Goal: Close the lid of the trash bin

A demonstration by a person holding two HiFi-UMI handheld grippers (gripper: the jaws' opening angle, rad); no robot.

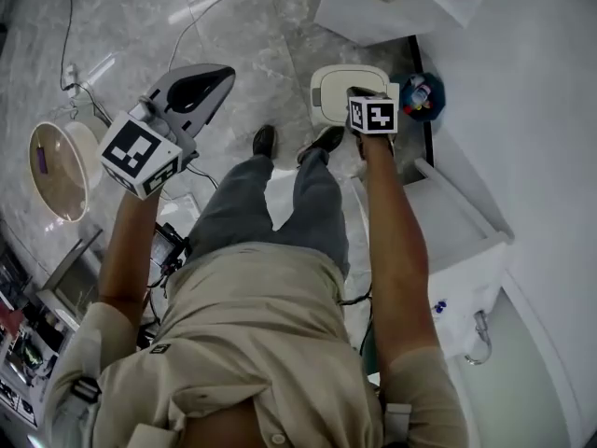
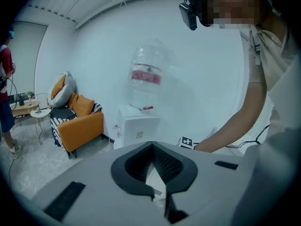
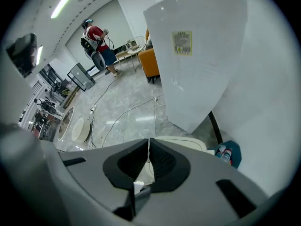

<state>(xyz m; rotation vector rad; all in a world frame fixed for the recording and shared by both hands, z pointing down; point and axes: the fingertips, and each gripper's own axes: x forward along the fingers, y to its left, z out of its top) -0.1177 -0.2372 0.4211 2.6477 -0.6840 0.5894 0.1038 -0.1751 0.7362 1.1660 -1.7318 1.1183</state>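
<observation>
Left hand-held gripper (image 2: pixel 152 147) was raised clear, jaws clenched on nothing; right hand-held gripper (image 3: pixel 149 145), likewise clenched and empty, sat over the trash bin (image 1: pixel 326 96) on the floor by the person's feet. Risk: closed tips skidding off the smooth lid, leaving it unlatched. The bottle's red band (image 2: pixel 146 76) and the cabinet sticker (image 3: pixel 182 42) were unreadable.

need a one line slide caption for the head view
Seen from above, the right gripper hangs over the cream trash bin by the wall, left gripper held aside.
</observation>
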